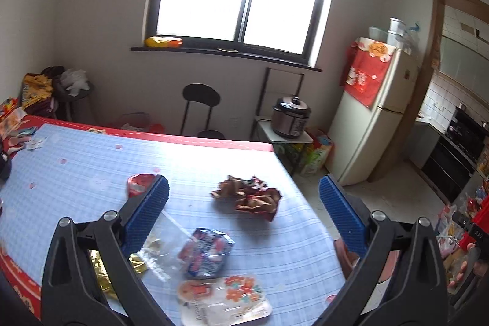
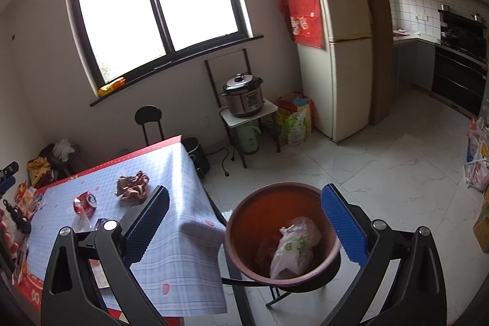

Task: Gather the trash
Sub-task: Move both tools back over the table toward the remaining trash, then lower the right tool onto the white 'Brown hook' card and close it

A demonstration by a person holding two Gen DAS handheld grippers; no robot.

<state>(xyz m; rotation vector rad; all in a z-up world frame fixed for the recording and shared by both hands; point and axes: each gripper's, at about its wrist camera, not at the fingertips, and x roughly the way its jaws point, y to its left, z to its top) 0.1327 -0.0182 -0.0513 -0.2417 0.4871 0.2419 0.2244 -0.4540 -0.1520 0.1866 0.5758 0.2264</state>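
In the left wrist view, trash lies on a table with a blue checked cloth [image 1: 91, 161]. There is a crumpled brown-red wrapper [image 1: 247, 197], a crushed red can [image 1: 139, 184], a blue-red wrapper [image 1: 206, 252], a clear plastic bag [image 1: 162, 249] and a white-orange packet [image 1: 226, 298]. My left gripper [image 1: 244, 185] hovers over them, open wide and empty. In the right wrist view, a red-brown bin [image 2: 262, 203] stands beside the table corner with a white plastic bag [image 2: 296, 246] inside. My right gripper [image 2: 244, 194] is open and empty above the bin. The wrapper [image 2: 133, 185] and can [image 2: 85, 202] also show there.
A black chair [image 2: 148, 118] stands behind the table under the window. A pressure cooker [image 2: 244, 95] sits on a small stand beside a fridge [image 2: 336, 51]. Bags [image 2: 293, 118] lie on the tiled floor. More clutter [image 1: 15, 124] sits at the table's far left.
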